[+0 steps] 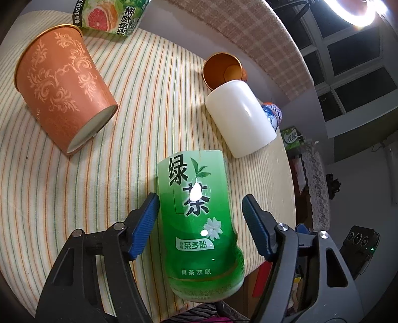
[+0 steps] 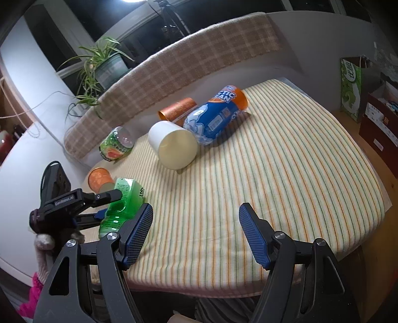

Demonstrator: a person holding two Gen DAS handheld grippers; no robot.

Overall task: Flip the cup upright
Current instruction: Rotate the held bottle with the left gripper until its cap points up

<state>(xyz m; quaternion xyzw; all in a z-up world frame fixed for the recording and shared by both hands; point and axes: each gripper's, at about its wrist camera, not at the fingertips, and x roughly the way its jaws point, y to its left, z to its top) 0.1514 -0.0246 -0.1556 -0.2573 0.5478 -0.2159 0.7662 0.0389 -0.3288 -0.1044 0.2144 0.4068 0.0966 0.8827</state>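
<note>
Your left gripper (image 1: pixel 200 223) has its blue pads spread wide on either side of the green tea cup (image 1: pixel 199 223), which lies on its side near the front edge of the striped tablecloth (image 1: pixel 149 111). The left pad looks to be at or very near the cup's wall, while the right pad stands clearly apart from it, so nothing is clamped. In the right wrist view the same green cup (image 2: pixel 123 206) sits at the front left corner of the cloth with your left gripper (image 2: pixel 109 198) around it.

Your right gripper (image 2: pixel 196 233) hangs over the front edge of the cloth with its jaws wide and nothing between them.

Other cups lie tipped over on the cloth. A large orange patterned cup (image 1: pixel 64 87) lies near the left edge, its base facing you. A white cup (image 1: pixel 240 116) lies towards the right edge, and just behind it a small orange cup (image 1: pixel 222 68) shows its open mouth. A blue and orange cup (image 2: pixel 214 116) lies beside the white one, near the back edge. A grapefruit tea cup (image 1: pixel 109 17) lies at the back left corner.

Behind the table runs a checked blanket (image 2: pixel 179 64), with a potted plant (image 2: pixel 104 64) beyond it.
</note>
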